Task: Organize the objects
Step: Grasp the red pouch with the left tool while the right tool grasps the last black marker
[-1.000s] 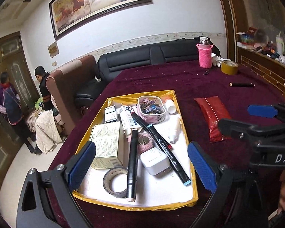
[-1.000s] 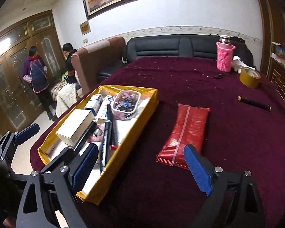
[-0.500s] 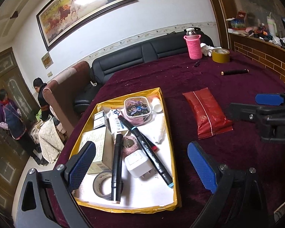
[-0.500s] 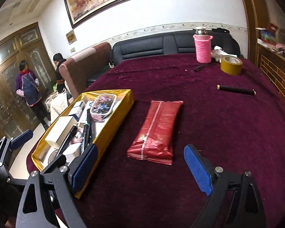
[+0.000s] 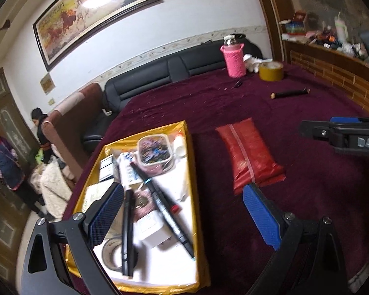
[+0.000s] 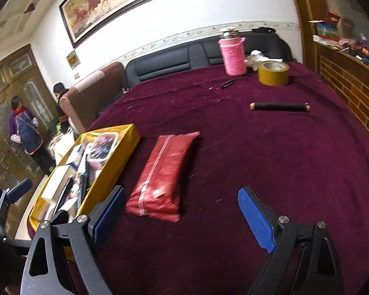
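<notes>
A yellow tray on the maroon table holds markers, a tape roll, a white charger, boxes and a clear tub of small items. My left gripper hangs open above the tray's near right part, holding nothing. A red packet lies just right of the tray. My right gripper stands open over the table, close behind the packet's near end, empty. Its fingers show at the right edge of the left wrist view.
Farther back lie a black stick, a yellow tape roll and a pink-sleeved bottle. A black sofa and a brown chair stand behind the table. Two people stand by the doors at left. A cluttered ledge runs along the right.
Both grippers have swung to the right. The tray has slid left in both views and the red packet now sits nearer the middle. Neither gripper has taken hold of anything.
</notes>
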Motion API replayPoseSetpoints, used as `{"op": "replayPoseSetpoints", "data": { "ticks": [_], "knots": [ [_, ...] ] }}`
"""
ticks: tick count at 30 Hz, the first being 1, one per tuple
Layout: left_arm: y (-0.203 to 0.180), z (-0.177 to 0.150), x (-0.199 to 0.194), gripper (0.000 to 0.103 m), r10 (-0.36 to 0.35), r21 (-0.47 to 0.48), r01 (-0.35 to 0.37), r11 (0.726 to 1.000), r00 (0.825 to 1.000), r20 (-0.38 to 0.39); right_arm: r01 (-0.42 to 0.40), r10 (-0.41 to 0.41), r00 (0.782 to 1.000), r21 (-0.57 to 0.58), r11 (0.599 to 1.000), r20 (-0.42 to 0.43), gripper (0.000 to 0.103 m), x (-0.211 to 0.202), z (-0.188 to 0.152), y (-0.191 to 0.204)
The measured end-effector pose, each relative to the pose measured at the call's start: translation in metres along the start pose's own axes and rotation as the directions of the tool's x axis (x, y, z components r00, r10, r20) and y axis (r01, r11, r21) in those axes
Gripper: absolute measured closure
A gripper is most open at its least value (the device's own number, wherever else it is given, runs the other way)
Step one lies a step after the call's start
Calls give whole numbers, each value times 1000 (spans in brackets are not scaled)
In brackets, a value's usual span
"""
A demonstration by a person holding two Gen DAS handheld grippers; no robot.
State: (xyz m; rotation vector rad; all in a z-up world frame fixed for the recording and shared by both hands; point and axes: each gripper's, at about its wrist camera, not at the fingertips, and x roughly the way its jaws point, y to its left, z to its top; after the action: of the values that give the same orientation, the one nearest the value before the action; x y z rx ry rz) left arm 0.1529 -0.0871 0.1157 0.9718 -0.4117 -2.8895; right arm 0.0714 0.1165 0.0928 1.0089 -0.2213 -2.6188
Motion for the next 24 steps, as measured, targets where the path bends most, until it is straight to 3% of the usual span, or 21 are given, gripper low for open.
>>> {"op": "replayPoseSetpoints", "data": {
  "ticks": [6, 12, 17, 24],
  "knots": [
    [12, 16, 7, 6, -180, -141, 181, 973, 983, 26, 106, -108, 994, 88, 990, 13, 8, 4, 25, -53],
    [-8, 26, 45, 6, -281, -184, 267, 946, 959, -48, 148, -143, 989, 220, 964, -37, 8, 18, 37, -106],
    [-35, 43, 91, 6, -270, -186, 244, 952, 954, -129, 162, -146, 987, 331, 930, -75, 8, 28, 40, -141],
    [-69, 50, 165, 5, -191, -147, 153, 977, 936, -296, 191, -168, 981, 339, 921, -97, 8, 28, 51, -158]
  ]
}}
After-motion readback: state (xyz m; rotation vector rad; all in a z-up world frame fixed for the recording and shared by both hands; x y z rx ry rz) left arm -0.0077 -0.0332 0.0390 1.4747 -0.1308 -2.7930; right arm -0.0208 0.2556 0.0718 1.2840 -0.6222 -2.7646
